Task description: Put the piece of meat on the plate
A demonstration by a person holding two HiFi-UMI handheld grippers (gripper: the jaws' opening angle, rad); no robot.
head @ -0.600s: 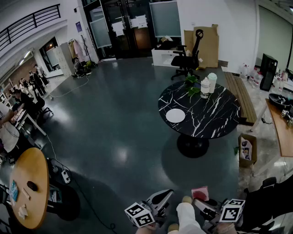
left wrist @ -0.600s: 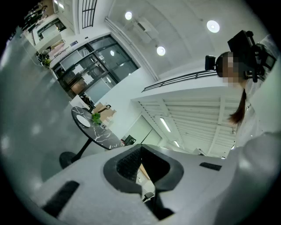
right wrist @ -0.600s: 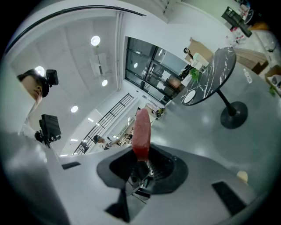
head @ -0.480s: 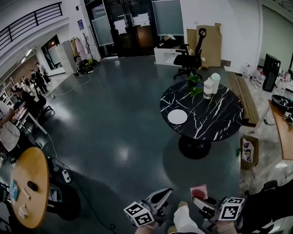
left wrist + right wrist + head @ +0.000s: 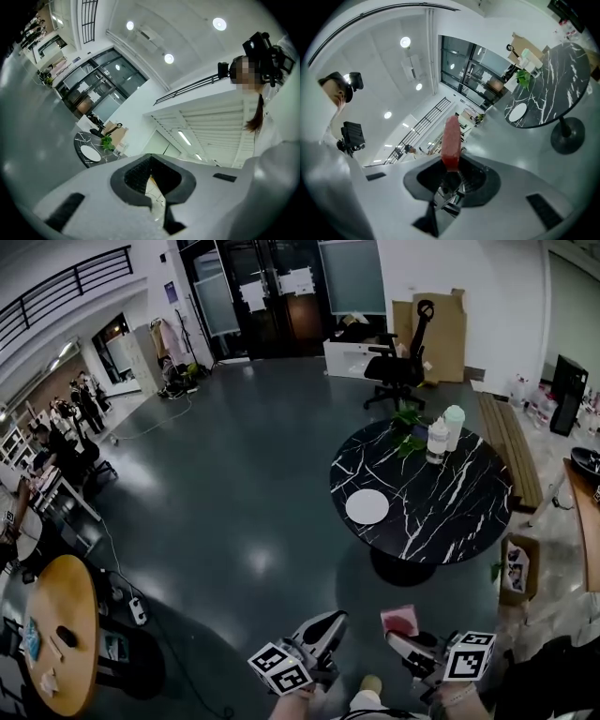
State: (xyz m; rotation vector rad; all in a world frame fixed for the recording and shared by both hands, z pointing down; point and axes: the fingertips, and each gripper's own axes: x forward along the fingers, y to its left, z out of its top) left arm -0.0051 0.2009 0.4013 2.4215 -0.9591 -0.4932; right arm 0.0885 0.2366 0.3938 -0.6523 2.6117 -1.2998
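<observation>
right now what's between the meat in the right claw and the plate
From the meat, only bare floor, then the near edge of the round table under the plate, as the head view shows.

- piece of meat point(image 5: 451, 140): pinkish red, deeper red at its lower end
- plate point(image 5: 367, 506): plain white
- round table point(image 5: 450, 521): black, marbled with thin white veins
- floor point(image 5: 234, 493): dark grey, glossy
- office chair point(image 5: 394, 369): black
- second round table point(image 5: 61, 615): tan wood

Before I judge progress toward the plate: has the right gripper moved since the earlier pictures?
Yes. The right gripper, shut on the piece of meat, has come nearer the black table ahead.
</observation>
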